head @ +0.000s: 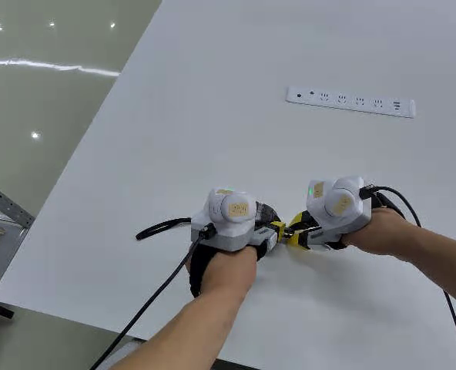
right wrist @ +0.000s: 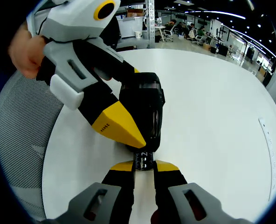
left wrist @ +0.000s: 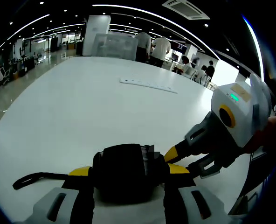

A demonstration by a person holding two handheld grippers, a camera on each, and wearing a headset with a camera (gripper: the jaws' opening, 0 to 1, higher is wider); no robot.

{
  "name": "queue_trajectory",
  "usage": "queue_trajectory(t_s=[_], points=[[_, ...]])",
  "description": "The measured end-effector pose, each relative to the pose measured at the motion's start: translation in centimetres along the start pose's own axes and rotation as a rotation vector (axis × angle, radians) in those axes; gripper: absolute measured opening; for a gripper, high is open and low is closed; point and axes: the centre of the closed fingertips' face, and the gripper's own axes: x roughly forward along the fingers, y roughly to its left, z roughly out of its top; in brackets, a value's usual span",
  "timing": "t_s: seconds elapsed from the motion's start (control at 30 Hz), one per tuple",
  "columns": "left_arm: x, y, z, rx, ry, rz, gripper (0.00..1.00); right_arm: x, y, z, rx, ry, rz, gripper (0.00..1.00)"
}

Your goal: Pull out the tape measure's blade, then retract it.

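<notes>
A black tape measure (left wrist: pixel 127 171) sits on the white table, its body clamped between the yellow-tipped jaws of my left gripper (left wrist: pixel 128 170). In the right gripper view the same tape measure (right wrist: pixel 145 109) lies ahead, with the left gripper's yellow finger (right wrist: pixel 117 125) across its side. A short piece of yellow blade (right wrist: pixel 143 161) with printed marks sticks out of the case, and my right gripper (right wrist: pixel 143 166) is shut on its end. In the head view the two grippers meet at the tape measure (head: pixel 278 226), left gripper (head: pixel 268 231) on the left, right gripper (head: pixel 296 233) on the right.
A white power strip (head: pixel 350 101) lies at the far side of the table (head: pixel 212 116). The tape measure's black wrist strap (head: pixel 160 228) trails left. Cables run from both grippers toward the near table edge. People stand beyond the table's far end in the left gripper view.
</notes>
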Motion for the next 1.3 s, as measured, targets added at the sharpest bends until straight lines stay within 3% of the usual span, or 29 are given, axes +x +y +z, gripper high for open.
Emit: queue_trajectory(t_s=[1.07, 1.3], points=[[-0.01, -0.04, -0.09, -0.002, 0.002, -0.001, 0.56, 0.81, 0.05, 0.76, -0.018, 0.056, 0.005, 0.13], [-0.03, -0.08, -0.08, 0.0, 0.006, 0.003, 0.57, 0.76, 0.02, 0.72, 0.006, 0.042, -0.005, 0.13]])
